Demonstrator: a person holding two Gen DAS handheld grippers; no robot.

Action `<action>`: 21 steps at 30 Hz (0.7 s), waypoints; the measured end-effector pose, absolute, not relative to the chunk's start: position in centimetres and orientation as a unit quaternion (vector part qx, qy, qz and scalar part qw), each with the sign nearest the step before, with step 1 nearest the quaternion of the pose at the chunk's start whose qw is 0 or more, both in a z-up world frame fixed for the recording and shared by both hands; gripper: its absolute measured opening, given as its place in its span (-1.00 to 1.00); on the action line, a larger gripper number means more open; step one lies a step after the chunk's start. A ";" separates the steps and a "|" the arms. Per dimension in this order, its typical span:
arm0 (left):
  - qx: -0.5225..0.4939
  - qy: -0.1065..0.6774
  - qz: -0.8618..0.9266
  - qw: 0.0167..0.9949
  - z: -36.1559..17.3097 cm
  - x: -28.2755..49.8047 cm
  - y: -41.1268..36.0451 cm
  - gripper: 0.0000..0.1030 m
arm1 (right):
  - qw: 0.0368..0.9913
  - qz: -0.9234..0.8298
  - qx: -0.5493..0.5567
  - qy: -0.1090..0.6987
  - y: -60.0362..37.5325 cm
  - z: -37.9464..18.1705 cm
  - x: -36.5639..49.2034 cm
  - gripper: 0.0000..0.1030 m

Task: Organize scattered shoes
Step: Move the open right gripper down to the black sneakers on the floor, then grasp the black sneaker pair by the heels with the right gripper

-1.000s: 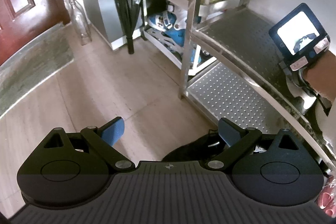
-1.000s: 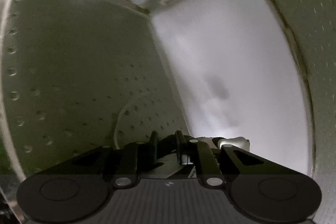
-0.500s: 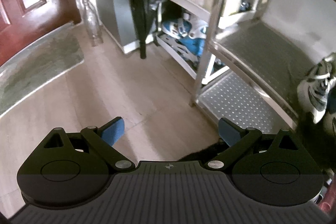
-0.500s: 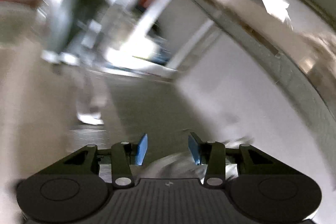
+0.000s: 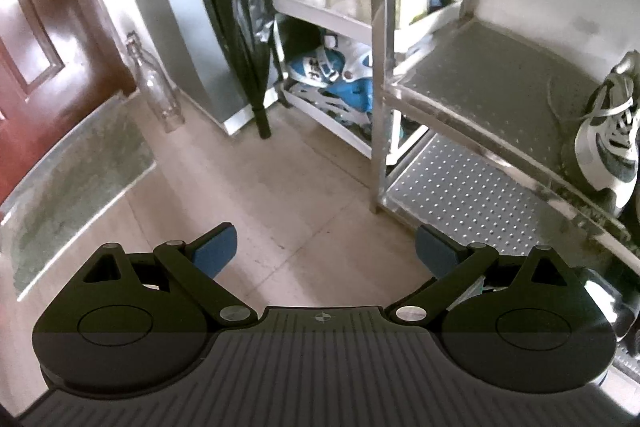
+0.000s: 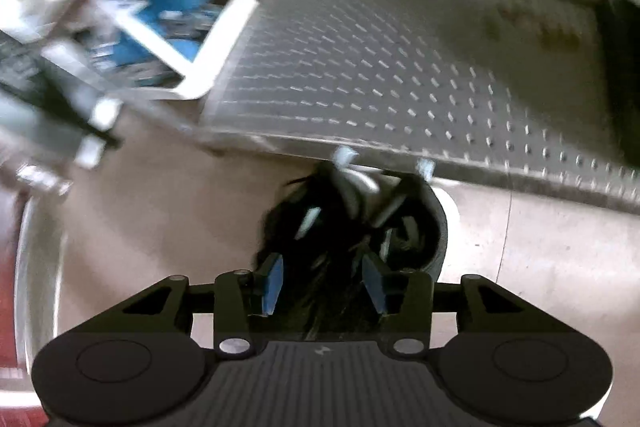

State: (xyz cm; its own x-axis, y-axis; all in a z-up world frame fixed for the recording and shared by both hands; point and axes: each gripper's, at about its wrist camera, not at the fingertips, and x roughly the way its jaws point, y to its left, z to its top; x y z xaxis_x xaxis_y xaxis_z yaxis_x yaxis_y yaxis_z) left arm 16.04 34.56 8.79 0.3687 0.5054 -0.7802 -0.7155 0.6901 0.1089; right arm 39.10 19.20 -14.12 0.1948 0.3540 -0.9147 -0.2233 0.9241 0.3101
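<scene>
A white and grey sneaker (image 5: 608, 139) stands on the middle shelf (image 5: 492, 83) of the metal rack, at the right of the left wrist view. A black shoe with pale stripes (image 6: 348, 223) lies on the floor just in front of the lowest perforated shelf (image 6: 400, 75). My right gripper (image 6: 324, 281) points down over it. Its jaws are opening, the shoe's dark upper lies between the blue pads (image 6: 273, 283), and they do not press on it. My left gripper (image 5: 325, 251) stands wide open over bare floor, holding nothing.
A white rack with blue skates (image 5: 332, 75) stands left of the metal rack's post (image 5: 380, 107). A glass bottle (image 5: 156, 87), a black folded umbrella (image 5: 240, 7), a door mat (image 5: 76, 163) and a red door (image 5: 36, 27) lie further left.
My right gripper let go of the sneaker on the shelf, pulled out and swung down to the black shoe on the floor, its jaws parting. The left view shifted slightly; the right hand left it.
</scene>
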 end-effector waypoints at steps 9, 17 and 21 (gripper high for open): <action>-0.143 0.422 0.394 0.804 8.8 15.2 36.1 0.92 | 0.763 0.130 -0.040 0.632 22.8 -22.2 40.9 0.43; -0.147 0.423 0.399 0.801 8.7 15.0 36.3 0.92 | 0.778 0.206 -0.052 0.591 21.8 -20.4 36.5 -0.39; -0.148 0.407 0.412 0.802 9.2 14.1 36.6 0.92 | 0.787 0.264 -0.023 0.557 20.0 -15.5 32.2 -0.52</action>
